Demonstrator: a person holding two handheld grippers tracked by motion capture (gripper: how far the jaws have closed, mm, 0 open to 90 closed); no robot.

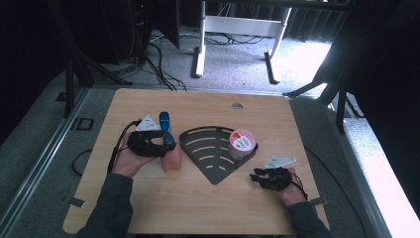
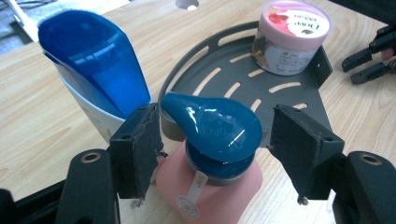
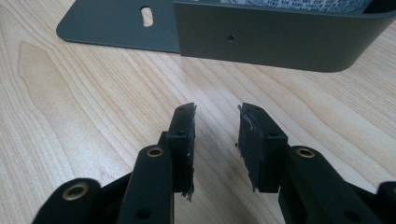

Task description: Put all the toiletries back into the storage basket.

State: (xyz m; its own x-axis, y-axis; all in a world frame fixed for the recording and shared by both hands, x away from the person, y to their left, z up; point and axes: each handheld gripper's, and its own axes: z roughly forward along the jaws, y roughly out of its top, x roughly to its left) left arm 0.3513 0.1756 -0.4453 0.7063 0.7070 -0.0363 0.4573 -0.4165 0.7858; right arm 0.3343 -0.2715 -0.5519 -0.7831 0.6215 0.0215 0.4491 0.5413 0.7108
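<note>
Jaws of the left gripper (image 2: 215, 154) stand wide apart, pads clear on both sides of the blue flip cap of the pink plastic bottle (image 2: 212, 186), which stands upright on the wooden tabletop (image 2: 42, 112) just beside the dark grey slotted corner shelf (image 2: 280, 86). Right gripper (image 3: 217, 140) jaws are parted around nothing, near the shelf's wall.

A pink pump bottle (image 2: 210, 196) with a blue pump head (image 2: 212, 128) is standing upright on the desk, just beside the straight left edge of the dark corner tray (image 2: 299, 95), cap unpressed.
</note>
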